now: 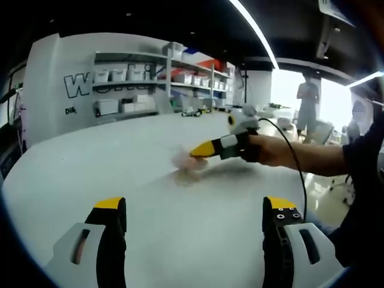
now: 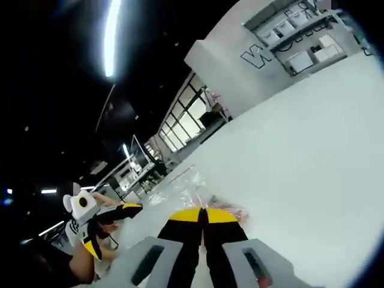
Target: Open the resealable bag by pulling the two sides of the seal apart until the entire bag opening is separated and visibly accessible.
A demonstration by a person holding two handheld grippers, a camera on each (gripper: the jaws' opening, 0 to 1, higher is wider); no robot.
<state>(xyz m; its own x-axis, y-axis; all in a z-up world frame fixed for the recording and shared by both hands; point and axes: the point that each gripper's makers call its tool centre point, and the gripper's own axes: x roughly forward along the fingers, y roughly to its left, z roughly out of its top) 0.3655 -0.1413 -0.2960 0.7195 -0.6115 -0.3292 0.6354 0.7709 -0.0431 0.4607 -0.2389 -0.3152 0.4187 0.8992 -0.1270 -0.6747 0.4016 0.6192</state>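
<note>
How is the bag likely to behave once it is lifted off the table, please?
The bag looks like thin, crinkled clear film, so it will probably flop. It seems light. The right gripper, shut on its edge, may slip on the glossy plastic.

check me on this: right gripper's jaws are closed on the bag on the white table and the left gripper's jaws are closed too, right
Not quite: the left gripper has its jaws wide apart with nothing between them, as the left gripper view shows. The rest holds: the right gripper has its jaws closed on the bag, which is on the white table.
</note>
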